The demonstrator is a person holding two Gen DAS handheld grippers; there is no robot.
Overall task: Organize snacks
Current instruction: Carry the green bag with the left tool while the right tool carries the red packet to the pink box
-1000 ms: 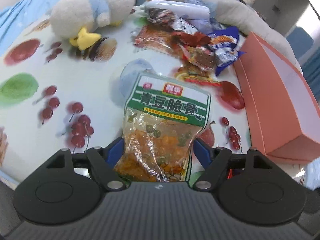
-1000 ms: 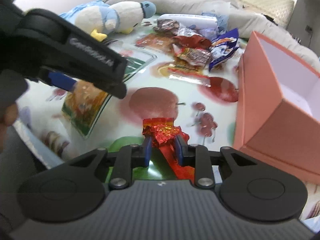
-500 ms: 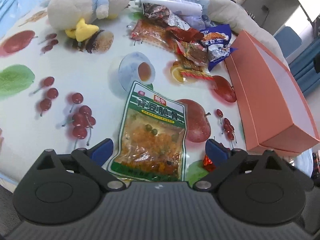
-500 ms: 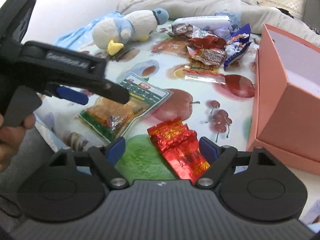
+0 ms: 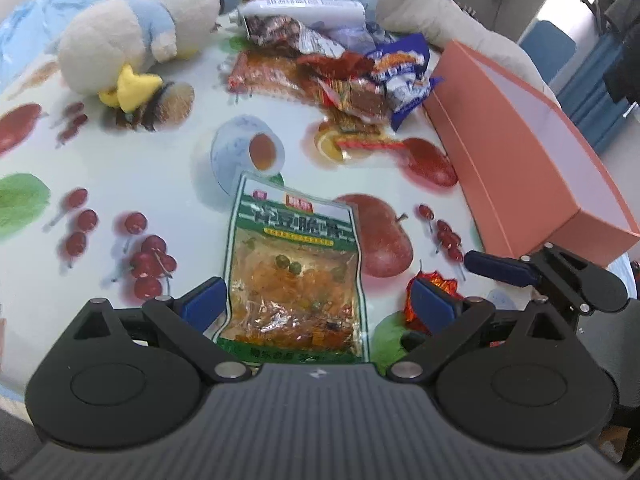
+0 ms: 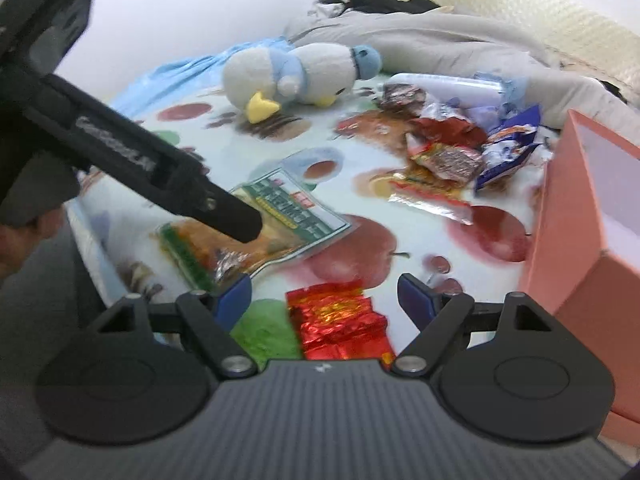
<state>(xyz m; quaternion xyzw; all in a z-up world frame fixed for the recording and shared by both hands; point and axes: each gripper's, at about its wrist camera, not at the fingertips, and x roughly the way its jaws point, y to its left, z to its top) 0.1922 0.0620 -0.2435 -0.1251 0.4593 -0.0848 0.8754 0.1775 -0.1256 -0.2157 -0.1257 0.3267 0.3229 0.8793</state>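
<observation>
A green-and-clear snack bag [image 5: 294, 276] lies flat on the fruit-print tablecloth between the wide-open fingers of my left gripper [image 5: 318, 302]; it also shows in the right wrist view [image 6: 256, 232]. A red foil snack [image 6: 340, 326] lies on the cloth between the open fingers of my right gripper [image 6: 324, 298]; its edge shows in the left wrist view [image 5: 430, 280]. Neither gripper holds anything. A pile of loose snack packets [image 5: 348, 80] lies at the far side. An open pink box [image 5: 532, 160] stands at the right.
A plush penguin [image 5: 136, 52] lies at the far left, with a white tube [image 5: 304, 8] and grey bedding behind the pile. The right gripper's arm [image 5: 560, 280] shows in the left wrist view; the left gripper's arm [image 6: 132, 168] crosses the right wrist view.
Both grippers opened: the left let go of the green snack bag, the right let go of the red foil snack. Both items now lie on the cloth, and the grippers drew back slightly.
</observation>
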